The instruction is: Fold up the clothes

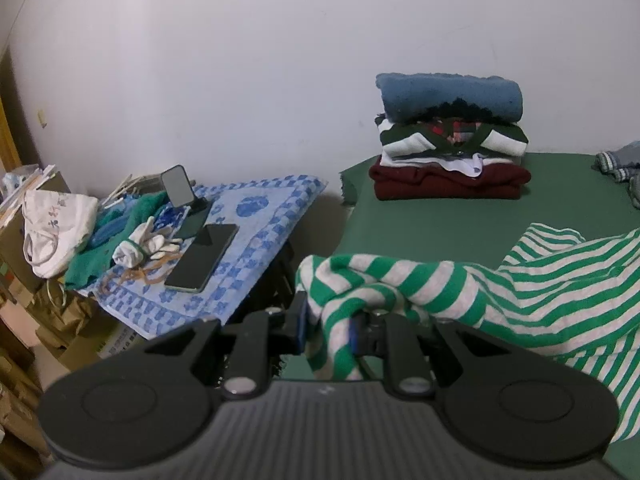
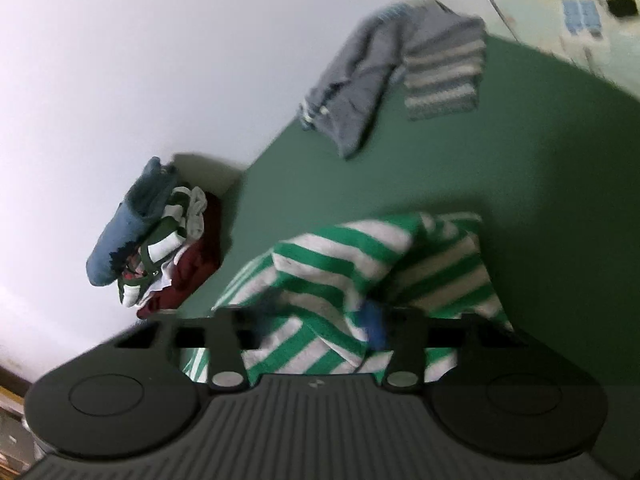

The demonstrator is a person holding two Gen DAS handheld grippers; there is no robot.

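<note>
Shirt (image 1: pixel 432 280), striped, is gripped by left gripper (image 1: pixel 329 326) and right gripper (image 2: pixel 320 320) above the table (image 1: pixel 440 216); folded pile (image 1: pixel 450 140) at far edge.

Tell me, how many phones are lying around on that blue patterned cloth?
2: one phone lies flat on the blue patterned cloth; another phone stands propped behind it. Clutter could hide more.

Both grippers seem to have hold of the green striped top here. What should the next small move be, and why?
Probably lift both hands a little and draw them apart to stretch the cloth flat. The left gripper is clamped on a bunched fold of the green striped top, and the right gripper has cloth between its fingers, blurred. The top lies crumpled on the green mat, so it needs spreading before any fold.
</note>
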